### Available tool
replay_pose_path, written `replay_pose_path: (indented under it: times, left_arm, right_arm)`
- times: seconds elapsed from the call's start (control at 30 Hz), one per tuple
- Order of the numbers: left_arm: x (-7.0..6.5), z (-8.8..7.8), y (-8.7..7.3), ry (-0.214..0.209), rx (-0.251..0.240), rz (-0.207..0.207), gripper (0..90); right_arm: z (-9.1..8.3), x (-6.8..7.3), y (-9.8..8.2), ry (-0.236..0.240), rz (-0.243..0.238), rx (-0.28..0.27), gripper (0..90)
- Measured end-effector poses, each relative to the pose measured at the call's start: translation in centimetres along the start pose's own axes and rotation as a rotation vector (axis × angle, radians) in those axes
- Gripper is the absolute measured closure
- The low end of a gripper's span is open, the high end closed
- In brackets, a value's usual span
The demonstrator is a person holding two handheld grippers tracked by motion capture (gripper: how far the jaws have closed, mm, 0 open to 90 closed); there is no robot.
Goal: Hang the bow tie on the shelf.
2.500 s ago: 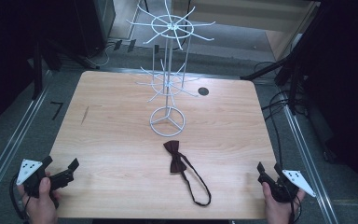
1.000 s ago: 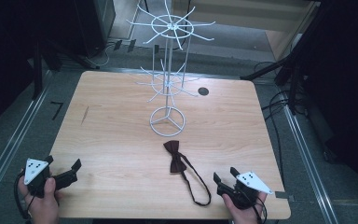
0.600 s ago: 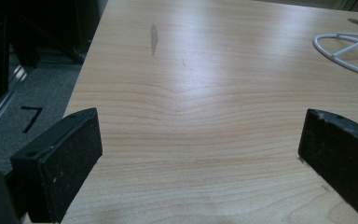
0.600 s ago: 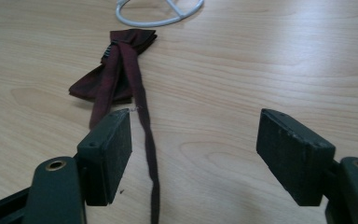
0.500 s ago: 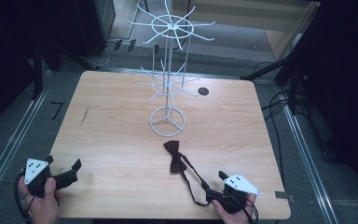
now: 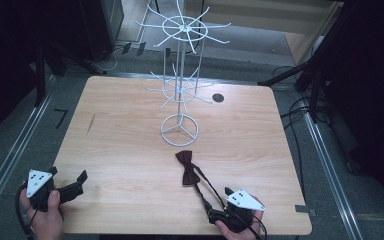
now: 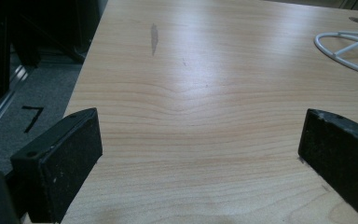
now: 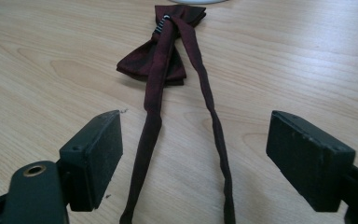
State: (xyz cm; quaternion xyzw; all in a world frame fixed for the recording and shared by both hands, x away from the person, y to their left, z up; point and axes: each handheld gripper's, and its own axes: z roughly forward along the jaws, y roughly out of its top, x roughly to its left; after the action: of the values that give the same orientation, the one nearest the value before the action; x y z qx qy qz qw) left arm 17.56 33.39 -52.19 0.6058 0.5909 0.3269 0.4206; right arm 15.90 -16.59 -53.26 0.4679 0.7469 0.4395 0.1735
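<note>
Straddling the bow tie strap, right gripper fingers gape wide; left gripper likewise.

The surface is light wood-grain laminate, smooth with a soft sheen. The bow tie is dark red woven cloth, faintly lustrous. The rack is white-coated wire; the tongs' pads are scuffed matt black.
</note>
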Motion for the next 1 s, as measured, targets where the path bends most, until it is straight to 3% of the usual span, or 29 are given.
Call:
replay_pose_path:
  times: [0.47,0.63,0.9,1.0]
  left_arm:
    - [0.0,0.0,0.0,0.003,0.003,0.002,0.0]
    - [-0.1,0.1,0.0,0.006,0.005,0.006,0.0]
    - [-0.1,0.1,0.0,0.007,0.006,0.005,0.1]
    - [-0.1,0.1,0.0,0.006,0.007,0.006,0.1]
  right_arm:
    - [1.1,0.6,-0.1,0.021,-0.004,0.038,18.3]
    - [1.6,1.1,-0.2,-0.016,-0.041,0.058,20.1]
    - [1.9,0.7,-0.1,-0.016,-0.008,0.087,38.5]
    - [2.0,0.4,-0.1,-0.006,0.005,0.100,57.2]
